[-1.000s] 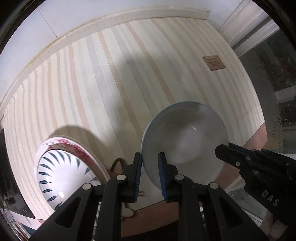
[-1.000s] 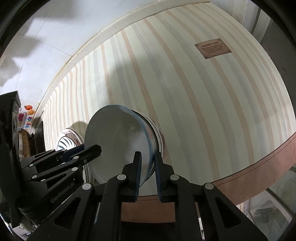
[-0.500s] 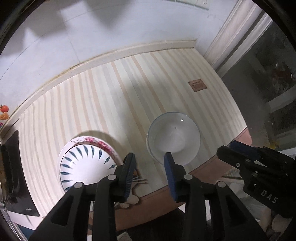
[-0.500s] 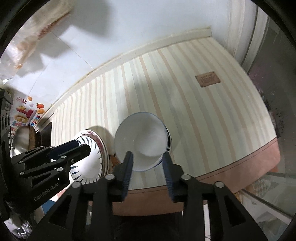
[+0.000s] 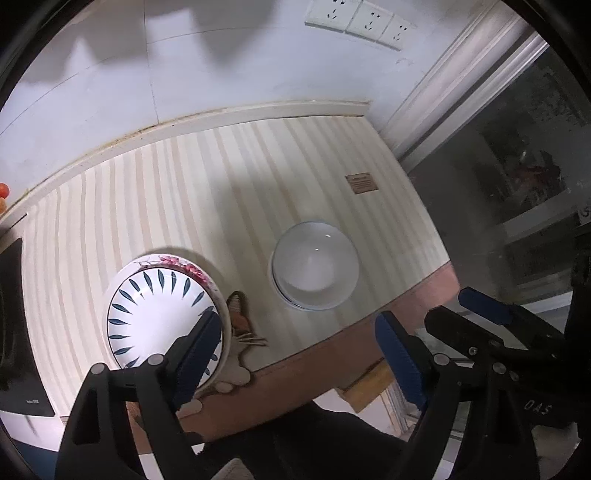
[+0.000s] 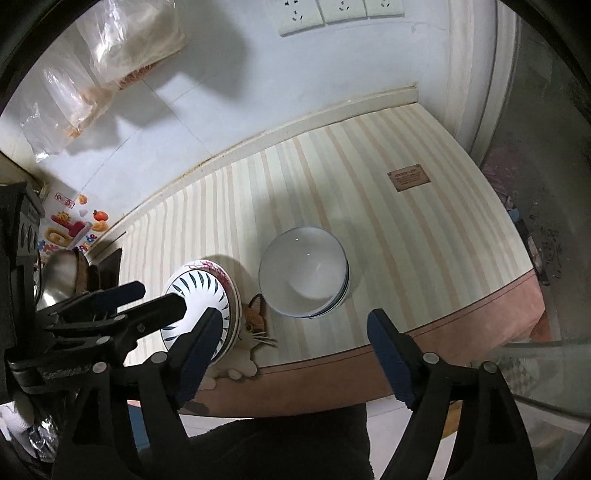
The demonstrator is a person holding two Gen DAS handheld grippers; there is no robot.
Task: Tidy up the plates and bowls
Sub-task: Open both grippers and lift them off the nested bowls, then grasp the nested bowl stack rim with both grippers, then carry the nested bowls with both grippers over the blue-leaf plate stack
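Two tools hang above the counter [image 5: 155,206], each with its blue-padded black jaws spread wide apart and gripping nothing. Ahead of the left tool [image 5: 295,343], between its jaws, sits a stack of round, smooth, glossy white bowls [image 5: 316,271] with thin blue rims; rims of lower bowls peek out along one side, but their number cannot be told. Just beyond the left jaw lies a stack of plates [image 5: 162,317], round and glazed: the top one white with dark blue leaf strokes radiating around it, a pink-flowered rim showing beneath. How many plates are under it cannot be told.

From the right tool [image 6: 295,339] the bowls [image 6: 303,273] lie straight ahead and the plates [image 6: 201,295] sit behind its left jaw, partly hidden by the left tool [image 6: 125,299], which reaches in from the left.

The counter wears a flat cloth of cream and tan stripes with a plain brown border [image 6: 424,343] at the near edge, one small brown rectangular label [image 6: 409,176] sewn far right, and a cat picture [image 6: 255,325] between the two stacks. Three white sockets [image 5: 354,18] sit on the wall beyond.
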